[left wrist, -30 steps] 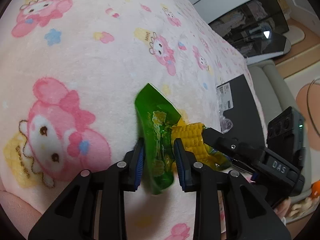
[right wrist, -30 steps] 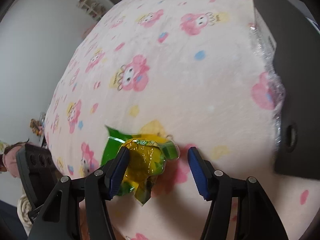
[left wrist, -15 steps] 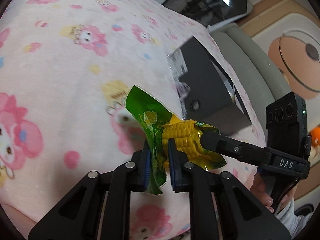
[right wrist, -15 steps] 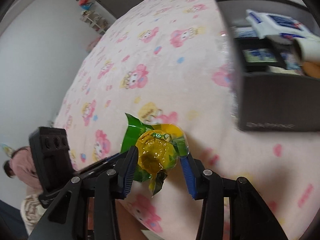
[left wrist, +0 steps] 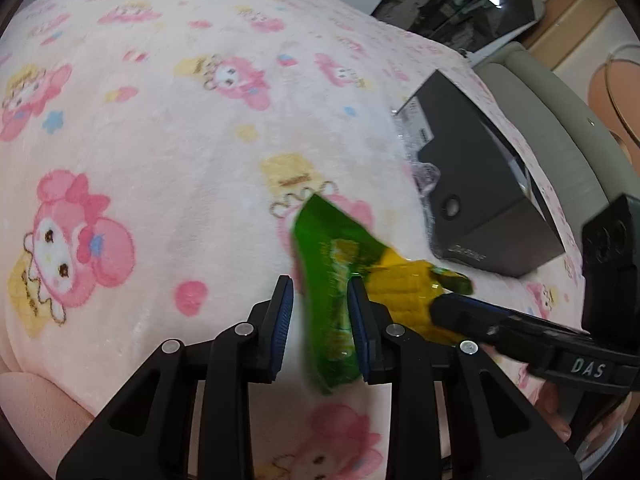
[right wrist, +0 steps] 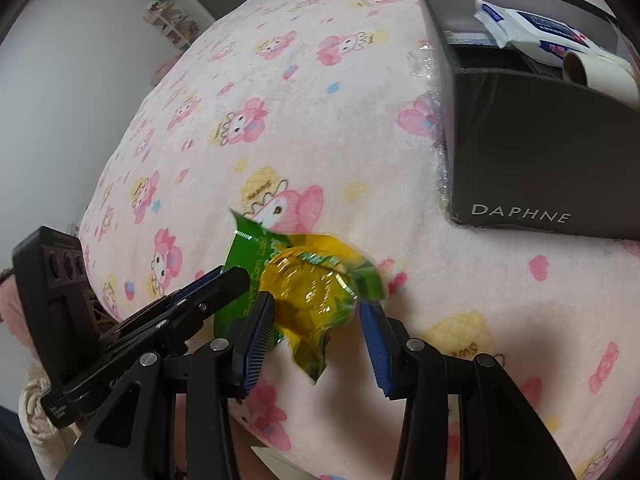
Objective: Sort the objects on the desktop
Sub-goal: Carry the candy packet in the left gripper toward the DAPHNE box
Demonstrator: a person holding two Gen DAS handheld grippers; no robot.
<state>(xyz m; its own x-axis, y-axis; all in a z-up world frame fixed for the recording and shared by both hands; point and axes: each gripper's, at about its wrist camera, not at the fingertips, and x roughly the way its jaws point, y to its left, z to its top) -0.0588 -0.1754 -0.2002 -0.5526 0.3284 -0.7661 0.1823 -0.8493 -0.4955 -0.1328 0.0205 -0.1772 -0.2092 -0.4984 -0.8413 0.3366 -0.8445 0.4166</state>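
Note:
A green and yellow corn packet (left wrist: 340, 280) hangs just above the pink cartoon blanket (left wrist: 160, 140). My left gripper (left wrist: 320, 316) has the packet's green end between its fingers. Its jaws are opening: the left pad stands clear of the packet and the right pad is beside it. In the right wrist view my right gripper (right wrist: 316, 328) is shut on the packet's yellow corn end (right wrist: 312, 288), and the left gripper (right wrist: 218, 278) reaches in from the left. One right finger (left wrist: 452, 312) shows against the corn in the left wrist view.
A black box marked DAPHNE (right wrist: 540, 152) stands on the blanket to the right, also visible as the black box (left wrist: 480, 208). It holds a white tissue pack (right wrist: 532, 36) and a paper roll (right wrist: 600, 76). Crinkled plastic wrap (right wrist: 424, 68) lies against its left side.
The left jaws have parted from their pinch on the green end. The right jaws closed in around the corn end. Both grippers and the packet shifted closer to the black box.

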